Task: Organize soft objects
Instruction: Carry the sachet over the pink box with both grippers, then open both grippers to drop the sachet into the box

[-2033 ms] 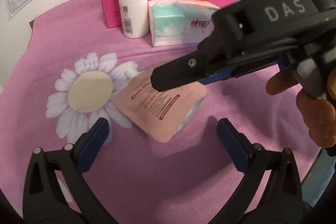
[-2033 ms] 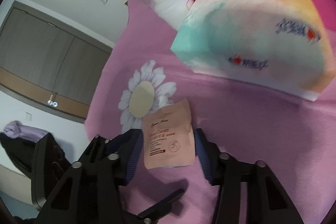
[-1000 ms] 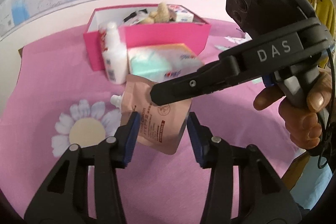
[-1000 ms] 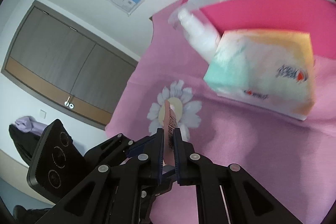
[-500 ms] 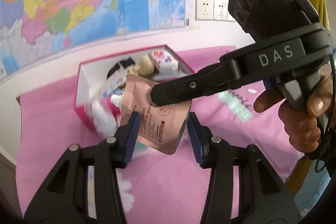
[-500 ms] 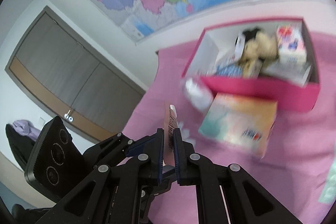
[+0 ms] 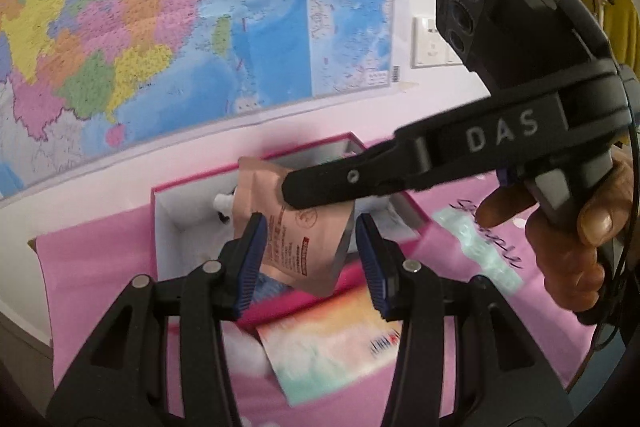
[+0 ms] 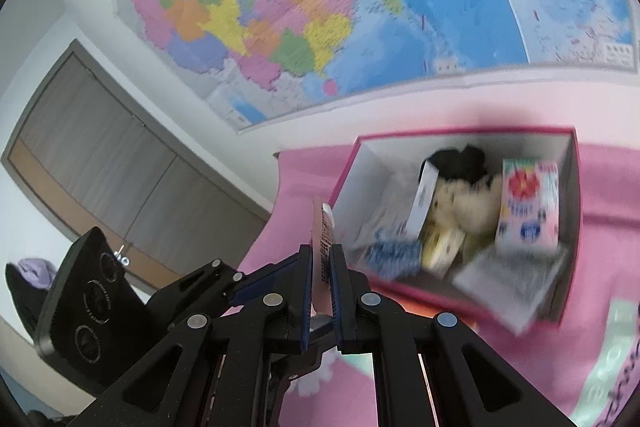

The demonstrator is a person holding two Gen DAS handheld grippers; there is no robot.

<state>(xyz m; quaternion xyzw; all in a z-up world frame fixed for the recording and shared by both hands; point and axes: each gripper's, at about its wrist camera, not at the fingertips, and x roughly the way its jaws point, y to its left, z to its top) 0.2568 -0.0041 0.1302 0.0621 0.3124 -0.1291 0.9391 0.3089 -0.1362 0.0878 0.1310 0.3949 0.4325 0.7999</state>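
We pinch the pouch (image 7: 296,227) flat in the right gripper (image 8: 321,291), left gripper (image 7: 310,259) steadying its sides, jaws half-wide, carrying it toward the pink box (image 8: 576,187).

Big coloured wall map (image 7: 168,27) fills the wall straight ahead, well above the fingertips. A white wall socket (image 7: 430,43) sits up and right of them. Off to the left of the fingers in the right wrist view, grey-brown cupboard doors (image 8: 104,155), a lilac cloth (image 8: 36,269) low beside them.
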